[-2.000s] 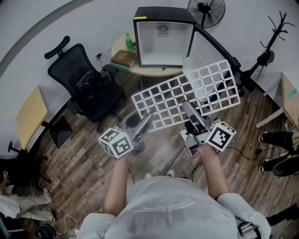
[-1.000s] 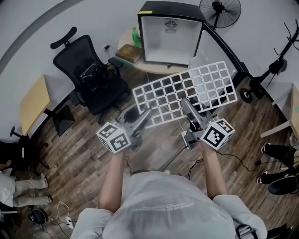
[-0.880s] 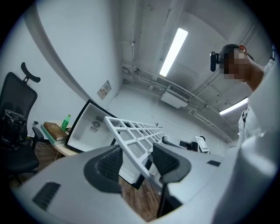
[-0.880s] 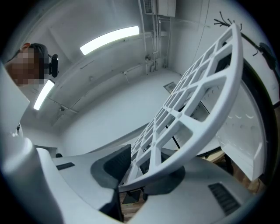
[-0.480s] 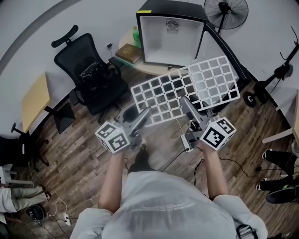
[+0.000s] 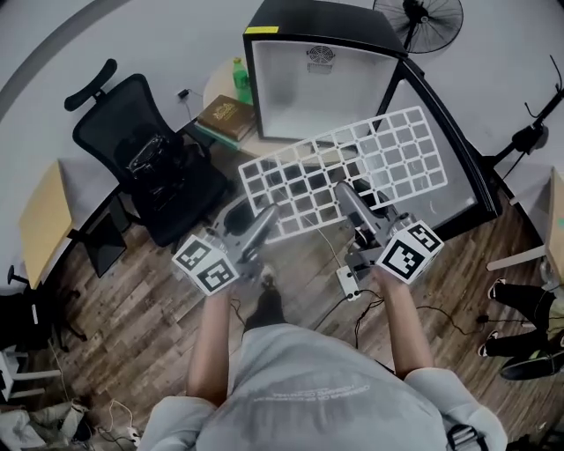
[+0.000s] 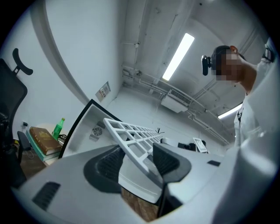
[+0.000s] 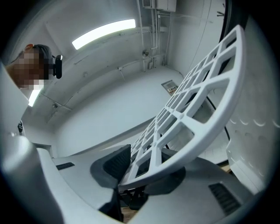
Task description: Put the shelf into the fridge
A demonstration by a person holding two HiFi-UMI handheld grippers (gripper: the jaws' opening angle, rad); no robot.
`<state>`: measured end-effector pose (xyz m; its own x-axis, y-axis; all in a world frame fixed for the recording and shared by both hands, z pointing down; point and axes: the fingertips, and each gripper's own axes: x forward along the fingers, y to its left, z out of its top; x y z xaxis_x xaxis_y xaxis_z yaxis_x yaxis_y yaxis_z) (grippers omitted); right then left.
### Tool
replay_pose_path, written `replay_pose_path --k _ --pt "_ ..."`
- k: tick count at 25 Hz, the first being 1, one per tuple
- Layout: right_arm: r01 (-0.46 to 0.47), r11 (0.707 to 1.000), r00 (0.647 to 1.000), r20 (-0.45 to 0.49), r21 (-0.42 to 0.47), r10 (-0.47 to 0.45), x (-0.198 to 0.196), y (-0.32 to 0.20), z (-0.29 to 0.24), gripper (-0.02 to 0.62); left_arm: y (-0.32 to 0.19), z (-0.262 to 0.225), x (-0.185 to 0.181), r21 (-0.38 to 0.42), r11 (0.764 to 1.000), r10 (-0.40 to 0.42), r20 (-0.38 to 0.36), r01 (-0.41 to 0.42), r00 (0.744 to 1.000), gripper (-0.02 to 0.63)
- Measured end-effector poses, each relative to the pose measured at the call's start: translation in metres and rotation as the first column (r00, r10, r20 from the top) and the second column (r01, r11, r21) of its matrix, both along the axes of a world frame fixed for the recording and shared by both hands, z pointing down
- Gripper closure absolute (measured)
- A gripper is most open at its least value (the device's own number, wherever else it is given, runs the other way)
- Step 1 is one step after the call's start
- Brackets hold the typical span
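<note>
Two-handedly pinching the shelf (image 6: 345, 166) between left gripper (image 6: 267, 216) jaws and right gripper (image 6: 346, 197) jaws, the latter just easing wider, keeping it level for sliding into the fridge (image 6: 319, 88).

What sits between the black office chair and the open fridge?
In the head view, a round wooden table holding a brown book and a green bottle stands between the black office chair and the black fridge.

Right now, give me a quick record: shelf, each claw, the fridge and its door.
shelf: white grid, held in the air before the fridge, not yet inside
left claw: shut on the shelf's near edge
right claw: gripping the near edge; jaws have just been opening slightly, shelf between them
fridge: white interior faces the person
door: open, at right
</note>
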<state>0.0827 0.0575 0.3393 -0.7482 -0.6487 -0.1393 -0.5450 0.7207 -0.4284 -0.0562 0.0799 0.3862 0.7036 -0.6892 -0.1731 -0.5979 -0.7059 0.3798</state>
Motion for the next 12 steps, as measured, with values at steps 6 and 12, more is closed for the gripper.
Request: replay_pose_path --k 6,12 --pt "-0.029 0.999 1.000 0.009 -0.017 0.029 -0.035 -0.087 -0.009 0.485 -0.089 -0.013 -0.037 0.017 0.999 0.034 -0.019 -0.034 0.999 0.403" --pt "-0.066 0.997 0.997 0.028 -0.030 0.067 -0.062 -0.152 -0.014 0.484 -0.159 -0.020 -0.065 0.011 0.998 0.062 -0.025 -0.062 0.998 0.403"
